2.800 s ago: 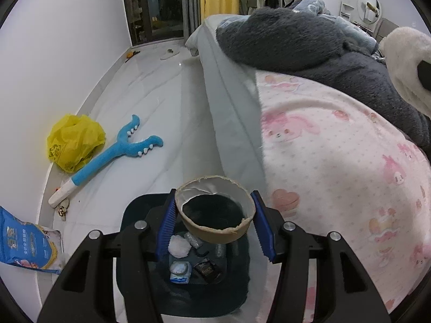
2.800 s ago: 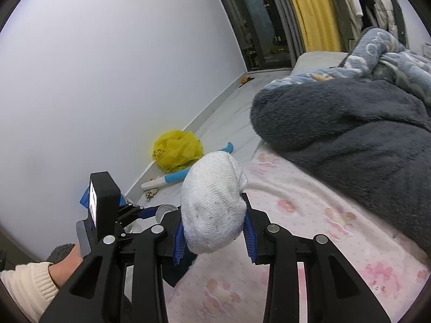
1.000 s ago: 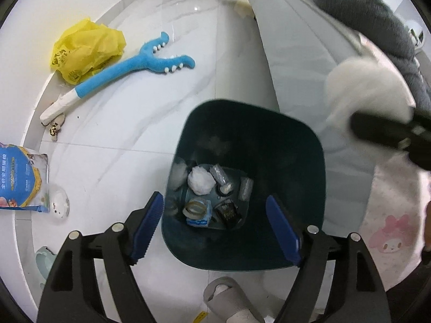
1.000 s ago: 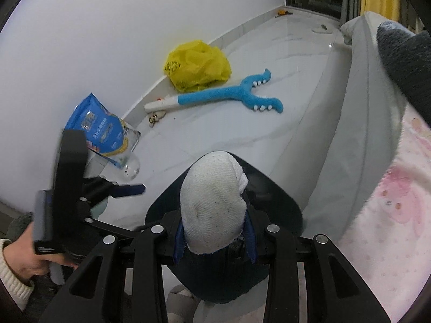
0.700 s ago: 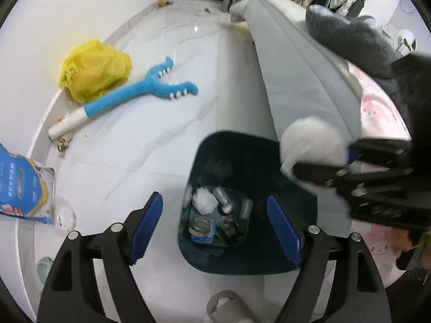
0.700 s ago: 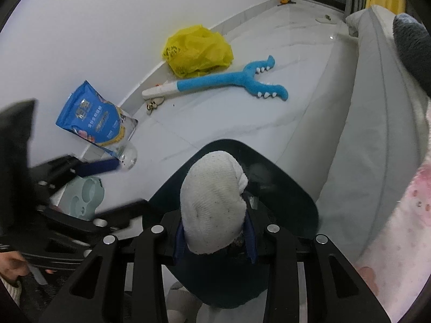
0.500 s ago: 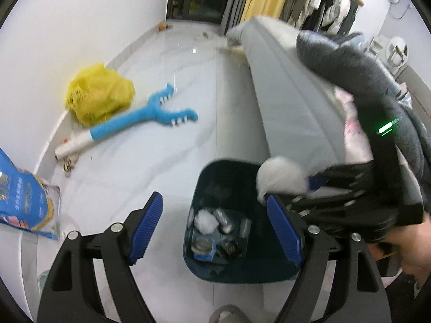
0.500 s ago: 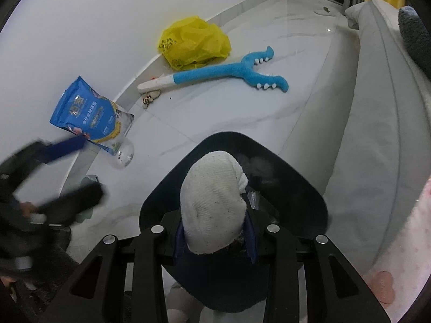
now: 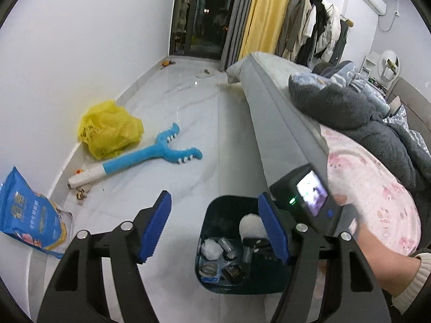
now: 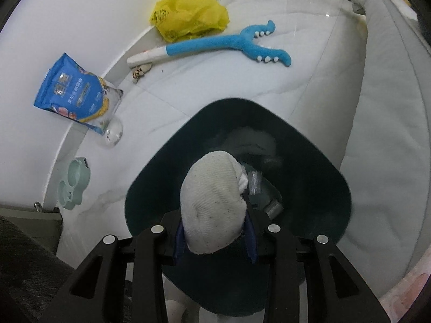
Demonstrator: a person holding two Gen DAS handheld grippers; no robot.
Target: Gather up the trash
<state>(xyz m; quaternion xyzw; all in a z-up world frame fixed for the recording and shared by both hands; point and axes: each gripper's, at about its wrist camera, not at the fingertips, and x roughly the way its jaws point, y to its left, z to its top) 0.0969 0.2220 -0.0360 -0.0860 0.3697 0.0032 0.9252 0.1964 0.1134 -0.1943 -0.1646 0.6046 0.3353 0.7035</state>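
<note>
a: right, the right gripper [image 10: 215, 231] has its fingers clenched on the balled white sock [image 10: 215, 204], hanging over the dark teal bin [image 10: 317, 161].
b: release only once it's centred, clear of the rim.
a: and the left gripper [image 9: 215, 231]?
b: holding nothing, closing. only its view shows the bed [image 9: 371, 188]; the right one shows the green dish [image 10: 74, 185].

The bin [image 10: 323, 161] was dark teal, the balled sock [image 10: 215, 202] over it off-white with dark specks. On the white marbled floor [image 9: 210, 161] lay a yellow bag [image 9: 110, 129], a sky-blue and white plush toy [image 9: 150, 156] and a blue pouch [image 9: 24, 220]. The bed sheet [image 9: 377, 188] was pale pink with pink cartoon prints, the blanket [image 9: 358, 113] charcoal grey.
</note>
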